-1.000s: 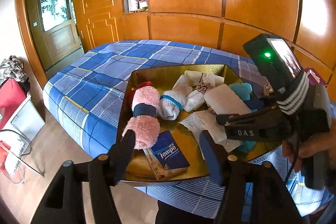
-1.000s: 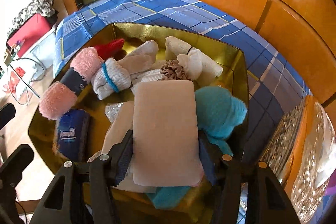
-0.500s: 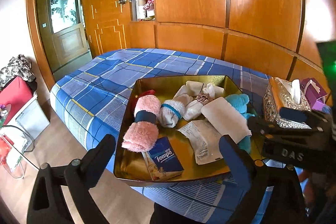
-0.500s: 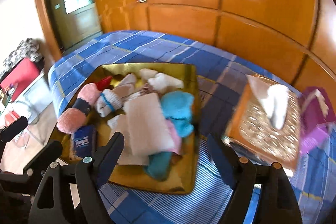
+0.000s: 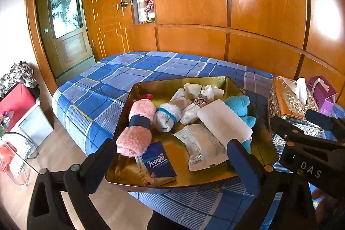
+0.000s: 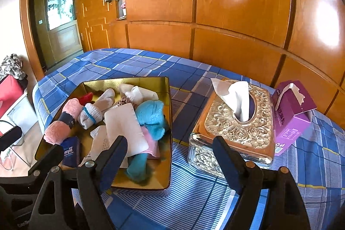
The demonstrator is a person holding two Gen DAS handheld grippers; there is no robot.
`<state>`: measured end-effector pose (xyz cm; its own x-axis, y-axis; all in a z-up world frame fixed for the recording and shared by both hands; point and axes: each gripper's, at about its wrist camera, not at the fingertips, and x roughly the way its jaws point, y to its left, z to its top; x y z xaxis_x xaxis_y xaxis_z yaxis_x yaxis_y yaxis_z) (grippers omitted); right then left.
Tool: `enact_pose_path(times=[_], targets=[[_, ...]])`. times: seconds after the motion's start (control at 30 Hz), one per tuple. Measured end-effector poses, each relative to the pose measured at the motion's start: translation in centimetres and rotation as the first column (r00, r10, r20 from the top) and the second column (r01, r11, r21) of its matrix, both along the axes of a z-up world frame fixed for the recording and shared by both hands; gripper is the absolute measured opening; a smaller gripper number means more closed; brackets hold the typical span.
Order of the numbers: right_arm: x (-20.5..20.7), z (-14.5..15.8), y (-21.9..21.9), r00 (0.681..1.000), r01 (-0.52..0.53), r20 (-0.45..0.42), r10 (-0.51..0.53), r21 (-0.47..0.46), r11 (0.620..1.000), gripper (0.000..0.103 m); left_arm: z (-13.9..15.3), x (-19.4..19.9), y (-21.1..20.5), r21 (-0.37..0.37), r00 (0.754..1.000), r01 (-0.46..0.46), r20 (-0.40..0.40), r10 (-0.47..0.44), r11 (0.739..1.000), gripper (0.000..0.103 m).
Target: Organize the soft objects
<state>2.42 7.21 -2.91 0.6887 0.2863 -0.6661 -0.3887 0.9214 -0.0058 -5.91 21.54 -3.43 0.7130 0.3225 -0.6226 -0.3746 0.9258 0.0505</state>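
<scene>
Both grippers have backed off and risen since a second ago: the right gripper [image 6: 170, 156], then closed about the white pad [image 6: 125, 126], now stands clear of the tray [image 6: 169, 130] with jaws wide apart and empty; the left gripper [image 5: 172, 156] has opened fully, nothing between its fingers. Bed [image 5: 120, 77] carries everything. Tray sits near its front edge, presumably within easy reach of both hands, and collects the soft items. White pad lies on top of the pile, tilted, resting on the blue cloth [image 6: 151, 115] and the wrapped pack [image 5: 202, 143], as if just dropped. Pink roll [image 5: 138, 124] and banded sock [image 5: 168, 118] lie side by side at left. Tempo pack [image 5: 158, 162] lies flat in the front corner. Tissue box [image 6: 237, 126] stays outside, right of the tray.
</scene>
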Motion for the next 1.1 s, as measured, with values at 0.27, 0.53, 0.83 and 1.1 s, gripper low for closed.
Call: enact_pose_path(times=[0.27, 0.53, 0.83, 1.1], targets=[[-0.39, -0.22, 0.07, 1.000, -0.003, 0.001, 0.003, -0.006, 1.000, 0.082, 0.19, -0.24, 0.14, 0.007, 1.000, -0.011, 0.014, 0.011, 1.000, 0.103], [-0.31, -0.32, -0.28, 1.000, 0.010, -0.011, -0.010, 0.000, 1.000, 0.082, 0.22, -0.29, 0.29, 0.007, 1.000, -0.020, 0.017, 0.020, 1.000, 0.103], [-0.35, -0.47, -0.12, 1.000, 0.003, -0.018, -0.003, -0.003, 1.000, 0.082, 0.09, -0.29, 0.59, 0.005, 0.999, -0.041, 0.013, 0.041, 0.999, 0.103], [-0.39, -0.54, -0.07, 1.000, -0.003, -0.021, 0.003, -0.001, 1.000, 0.082, 0.00, -0.22, 0.65, 0.001, 0.999, -0.042, 0.009, 0.042, 0.999, 0.103]])
